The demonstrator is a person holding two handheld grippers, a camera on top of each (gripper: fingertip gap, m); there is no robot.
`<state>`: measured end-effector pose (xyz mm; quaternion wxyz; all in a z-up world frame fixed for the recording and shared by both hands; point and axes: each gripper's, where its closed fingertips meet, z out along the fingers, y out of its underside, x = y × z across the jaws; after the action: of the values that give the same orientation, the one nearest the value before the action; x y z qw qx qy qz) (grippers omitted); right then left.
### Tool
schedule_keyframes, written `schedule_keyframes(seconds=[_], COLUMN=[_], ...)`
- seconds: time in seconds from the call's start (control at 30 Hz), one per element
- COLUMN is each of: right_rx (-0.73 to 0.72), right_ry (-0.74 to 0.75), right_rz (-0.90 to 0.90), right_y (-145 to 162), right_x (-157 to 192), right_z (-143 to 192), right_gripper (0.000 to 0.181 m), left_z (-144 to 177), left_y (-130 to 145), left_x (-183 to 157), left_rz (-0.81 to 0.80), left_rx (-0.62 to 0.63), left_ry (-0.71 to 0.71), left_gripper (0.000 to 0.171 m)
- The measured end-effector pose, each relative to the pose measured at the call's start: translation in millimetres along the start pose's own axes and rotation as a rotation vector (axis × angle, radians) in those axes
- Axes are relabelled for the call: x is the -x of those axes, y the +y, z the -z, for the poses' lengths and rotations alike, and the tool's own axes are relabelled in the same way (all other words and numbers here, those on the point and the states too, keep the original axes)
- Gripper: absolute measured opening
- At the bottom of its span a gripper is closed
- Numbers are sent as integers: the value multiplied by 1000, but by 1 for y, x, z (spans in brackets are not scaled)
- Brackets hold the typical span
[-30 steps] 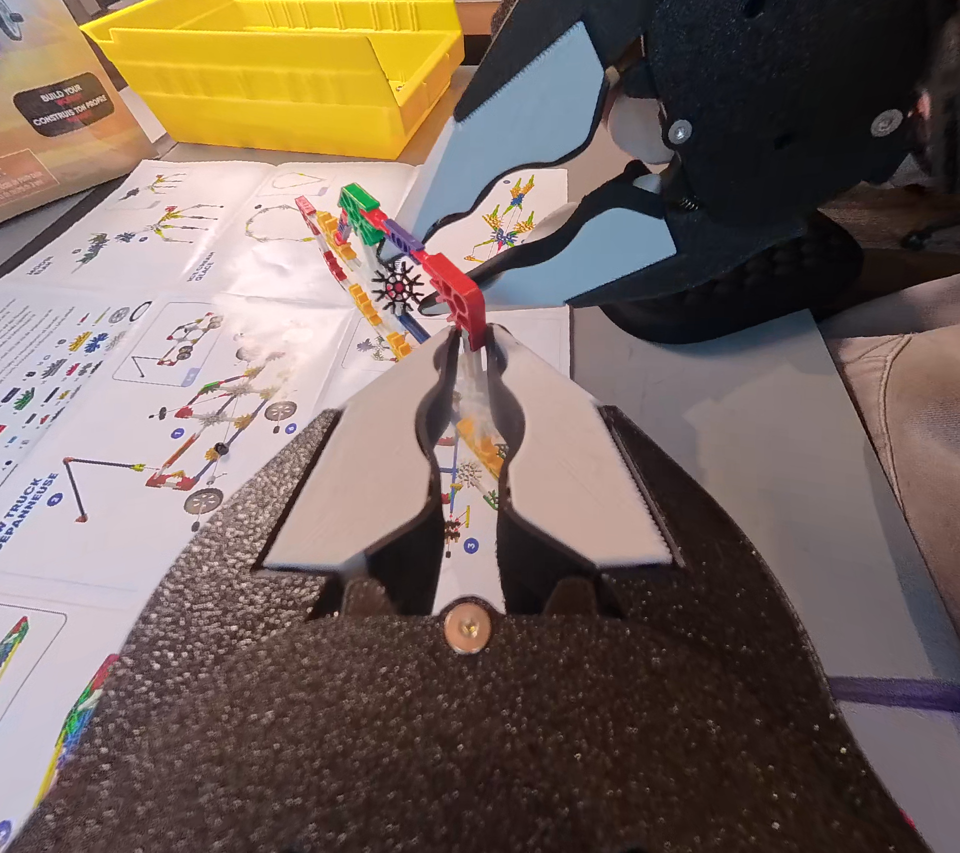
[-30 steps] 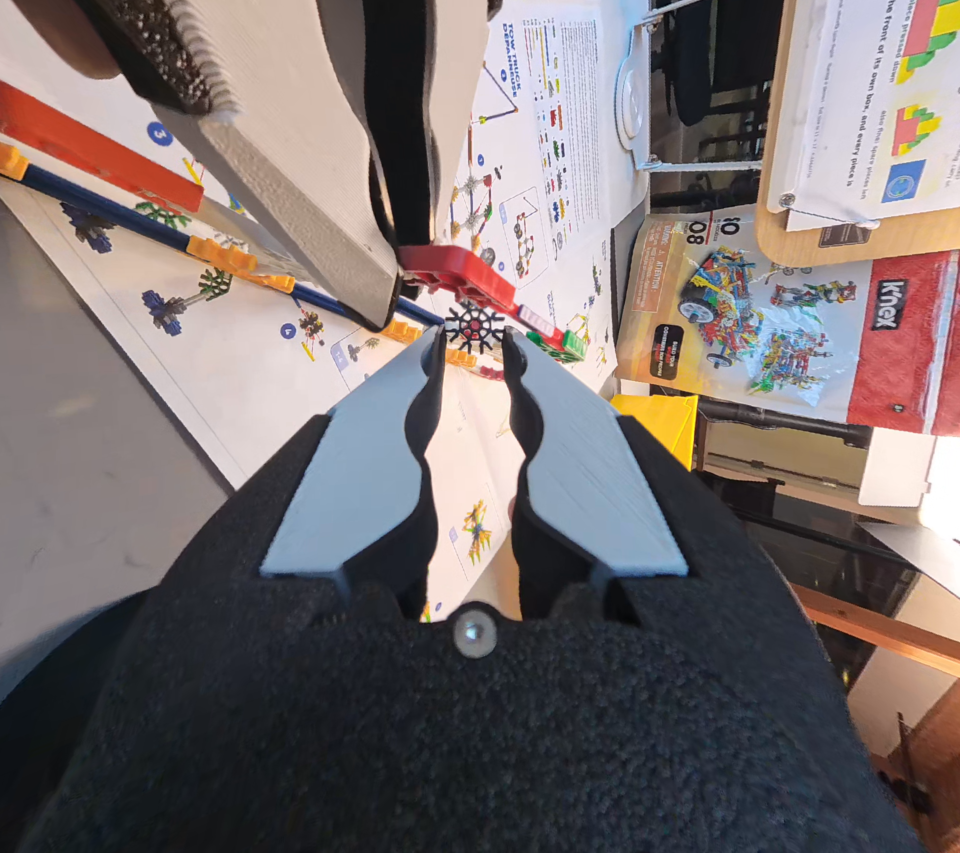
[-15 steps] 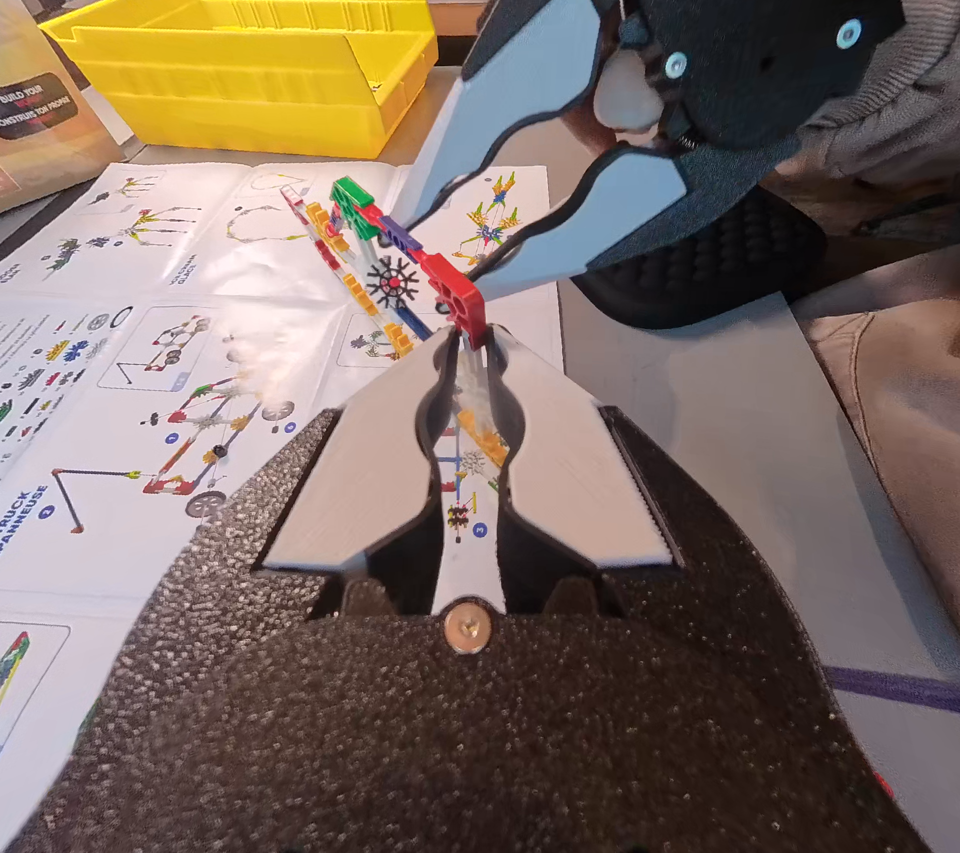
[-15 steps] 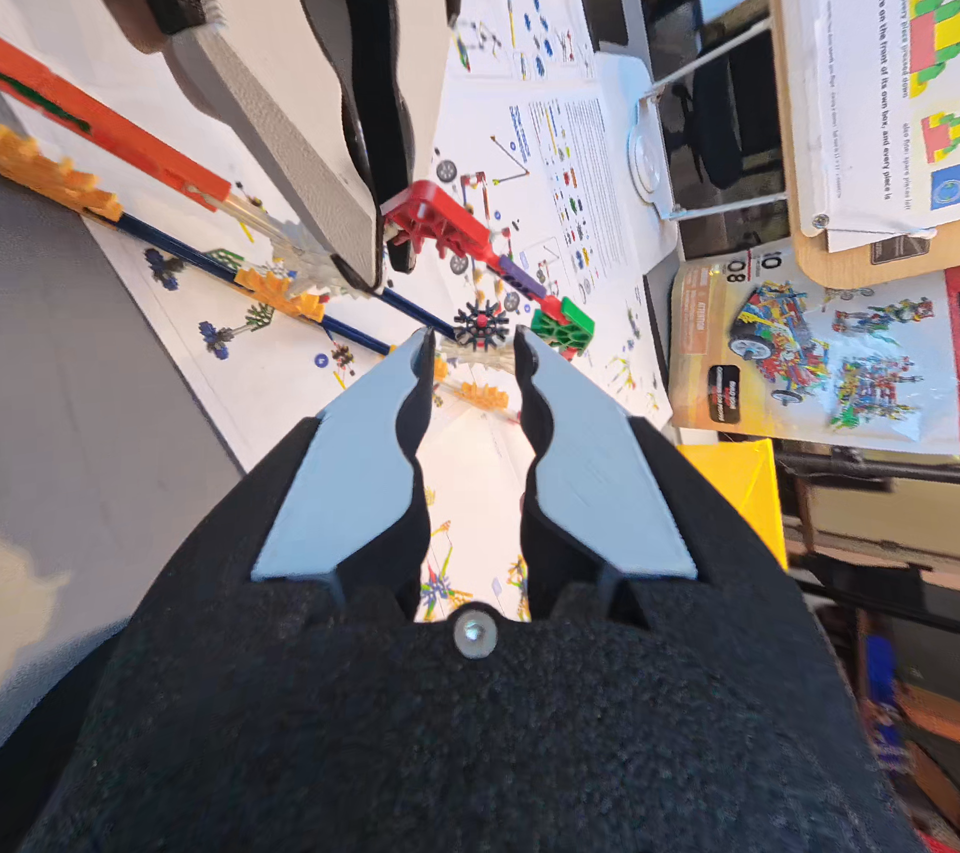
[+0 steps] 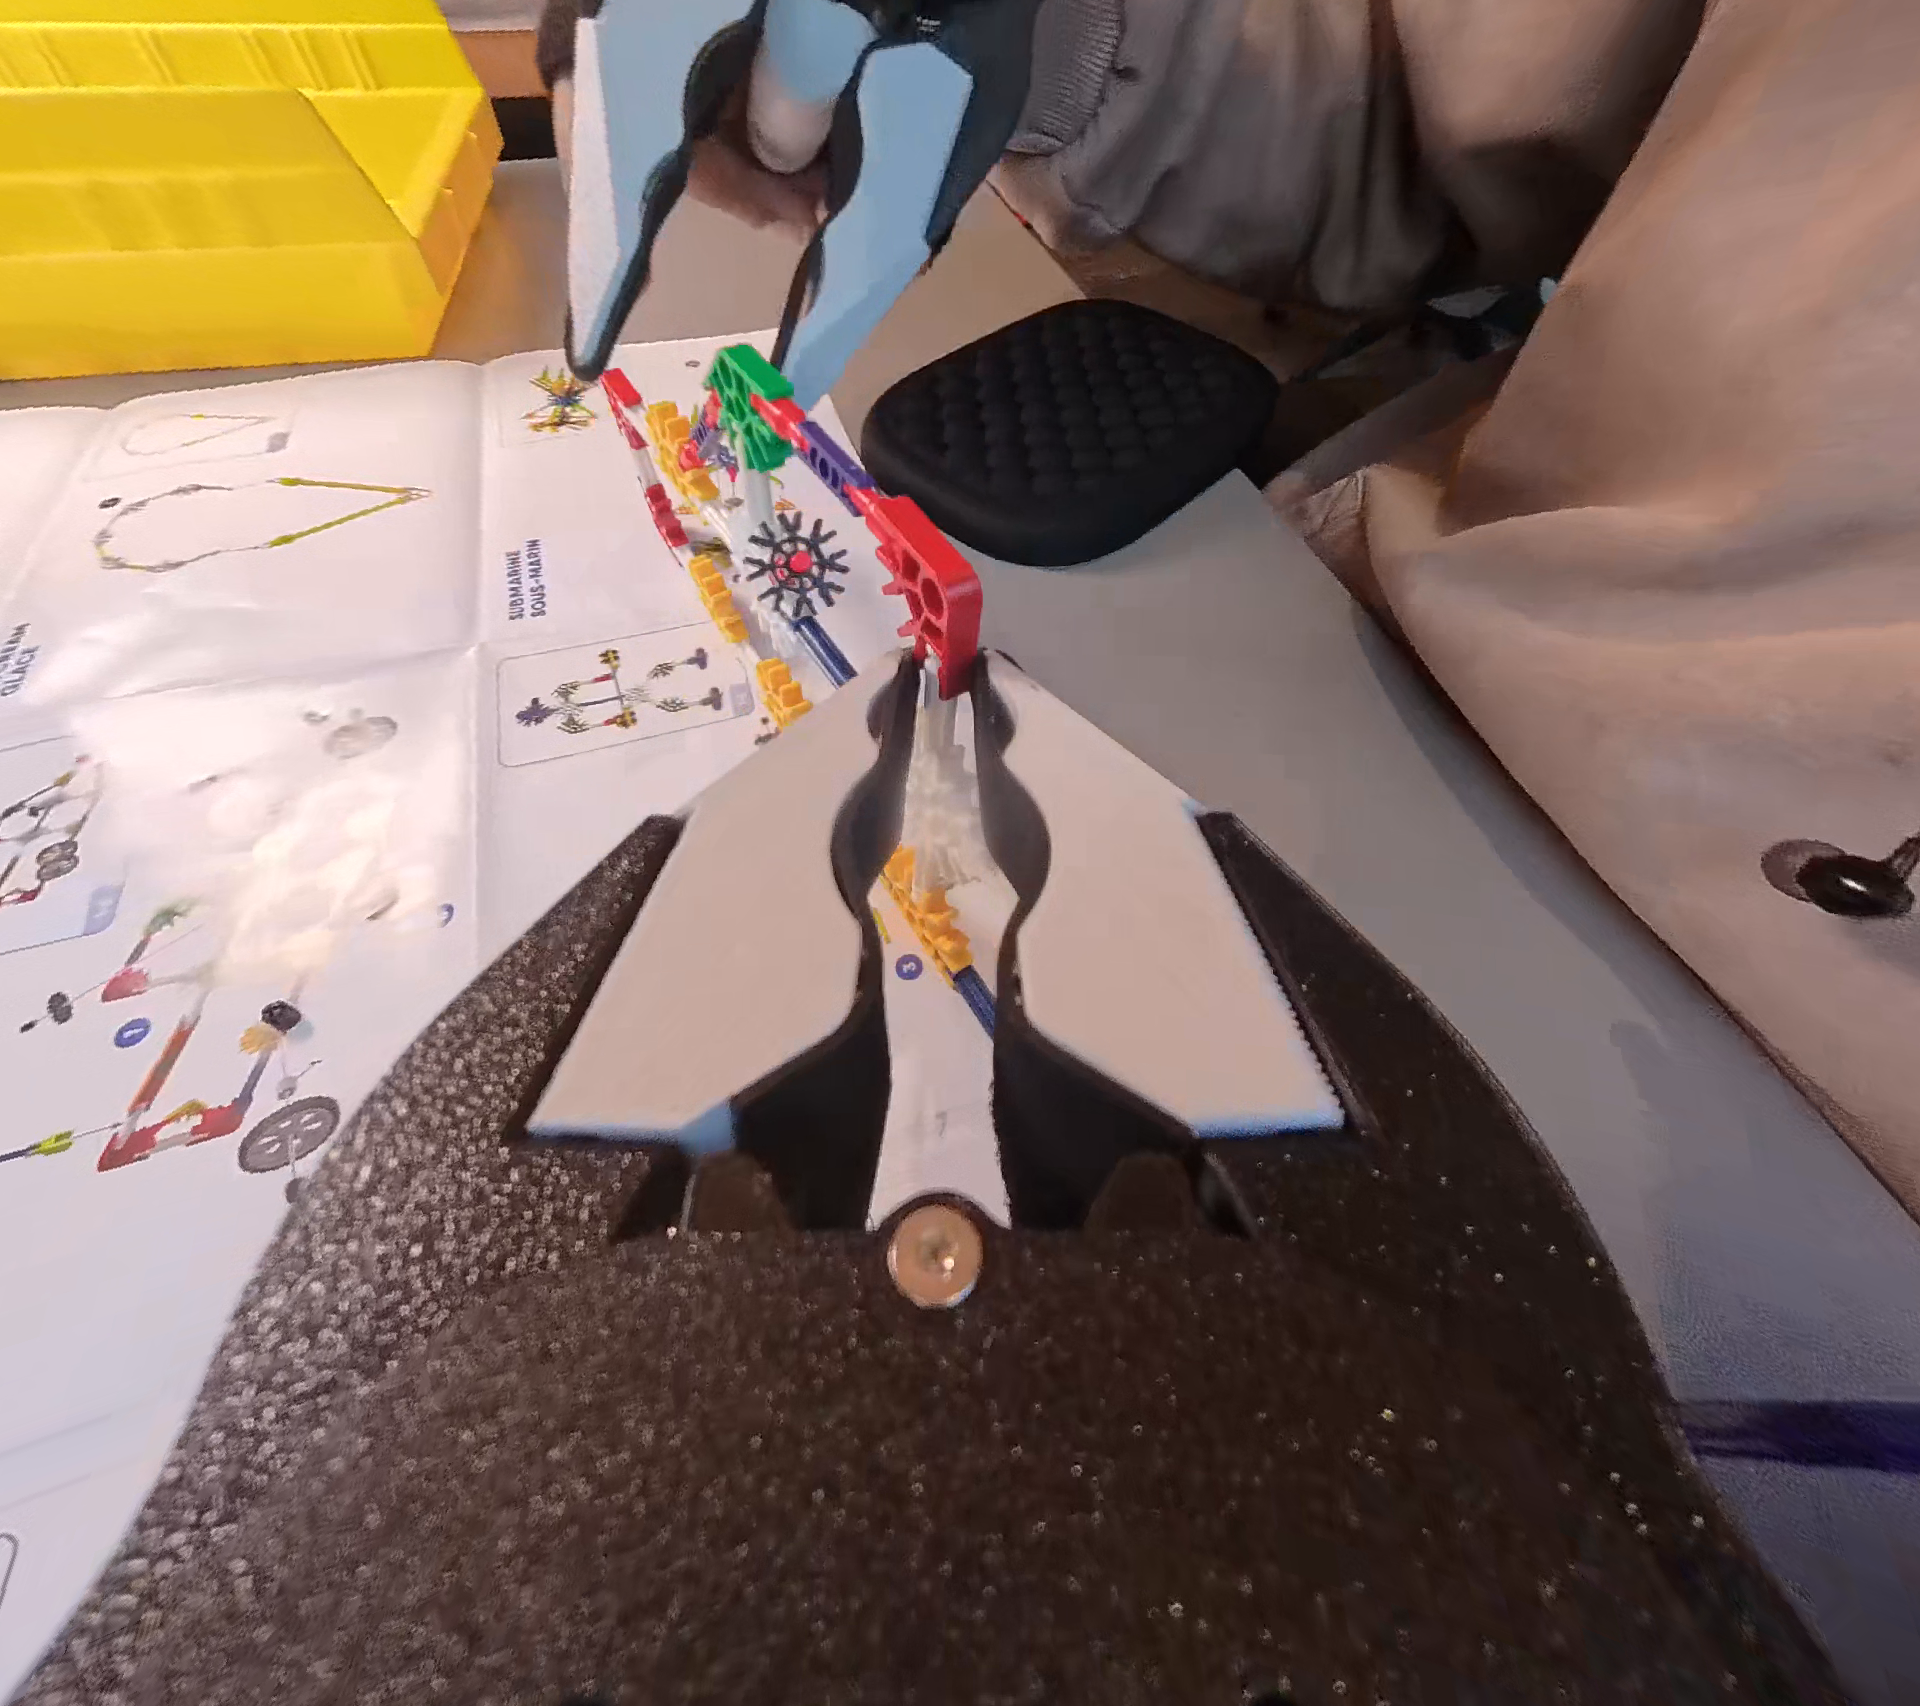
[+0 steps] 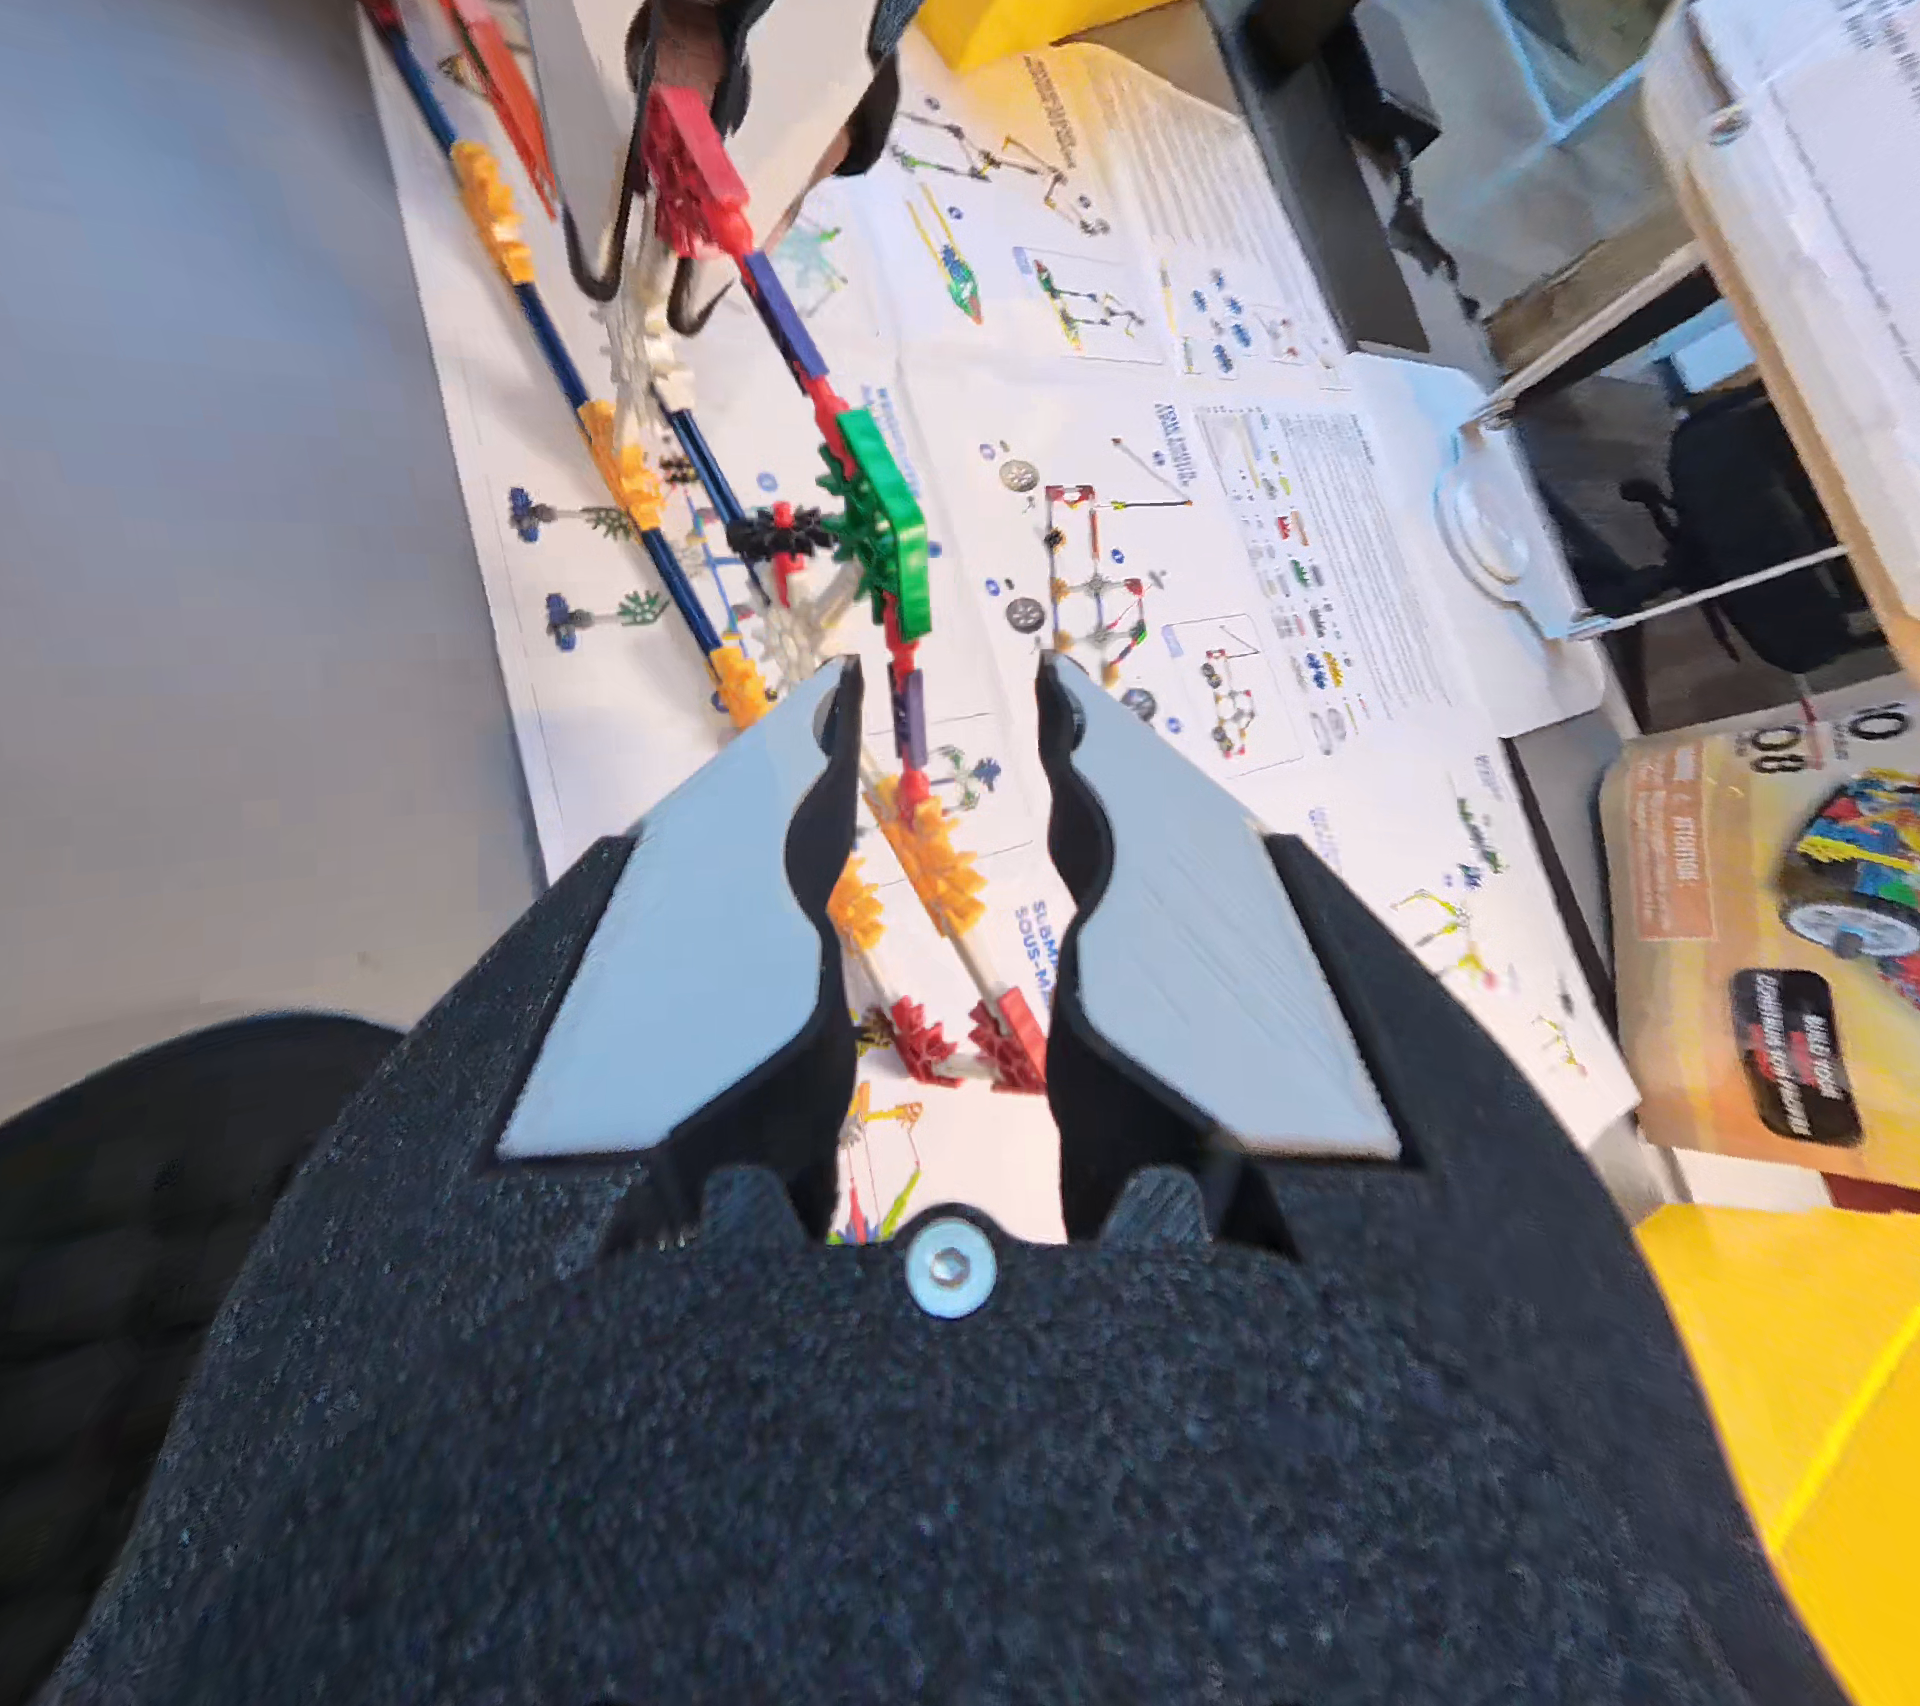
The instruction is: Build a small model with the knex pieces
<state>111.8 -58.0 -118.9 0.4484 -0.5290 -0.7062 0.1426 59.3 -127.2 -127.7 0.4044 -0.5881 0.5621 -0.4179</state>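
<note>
A rod-and-connector toy frame (image 5: 769, 513), built of red, green, purple, orange and white pieces, is held above an instruction sheet (image 5: 312, 617). Its red corner connector (image 5: 928, 591) is pinched by the nearly closed left gripper (image 5: 940, 669). The right gripper (image 6: 948, 680) is spread open around the far end.

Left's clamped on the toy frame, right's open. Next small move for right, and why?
Probably close the right gripper on the purple rod: its open fingers straddle it near the green connector, while the left gripper clamps the frame beside the red connector.
</note>
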Motion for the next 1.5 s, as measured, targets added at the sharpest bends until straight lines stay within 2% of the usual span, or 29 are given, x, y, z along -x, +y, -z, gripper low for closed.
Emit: schedule_keyframes(seconds=[0.13,0.2,0.27,0.37,0.4,0.5,0.63,0.73,0.8,0.9,1.07,1.37,1.5], right_rx=[60,57,32,5,0,-11,-12,-8,-4,-4,-19,-37,-38], right_ry=[-194,-202,-236,-250,-247,-265,-273,-273,-269,-265,-258,-248,-238], right_rz=[-56,-50,-69,-78,-77,-95,-117,-136,-142,-148,-162,-173,-171], right_y=[20,24,24,24,25,26,28,28,29,28,28,28,28], right_x=[13,11,14,16,16,18,18,16,15,14,14,14,13], right_z=[-7,-9,-7,-4,-3,1,3,2,1,1,1,1,0], right_gripper=[25,6,5,5,5,5,5,5,5,5,5,5,5], left_z=[2,2,4,16,22,38,43,33,26,19,15,14,17], left_y=[1,1,1,1,4,16,55,75,79,85,86,86,87], left_x=[-1,-1,0,4,10,43,128,151,155,155,155,156,157], left_rz=[9,11,15,80,111,184,156,139,97,82,66,60,70], left_rx=[1,2,7,4,12,20,207,341,392,445,461,454,466], left_ry=[45,56,61,90,87,-1,-408,-462,-443,-389,-350,-347,-346], left_gripper=[7,8,9,28,28,26,23,20,13,11,2,2,11])
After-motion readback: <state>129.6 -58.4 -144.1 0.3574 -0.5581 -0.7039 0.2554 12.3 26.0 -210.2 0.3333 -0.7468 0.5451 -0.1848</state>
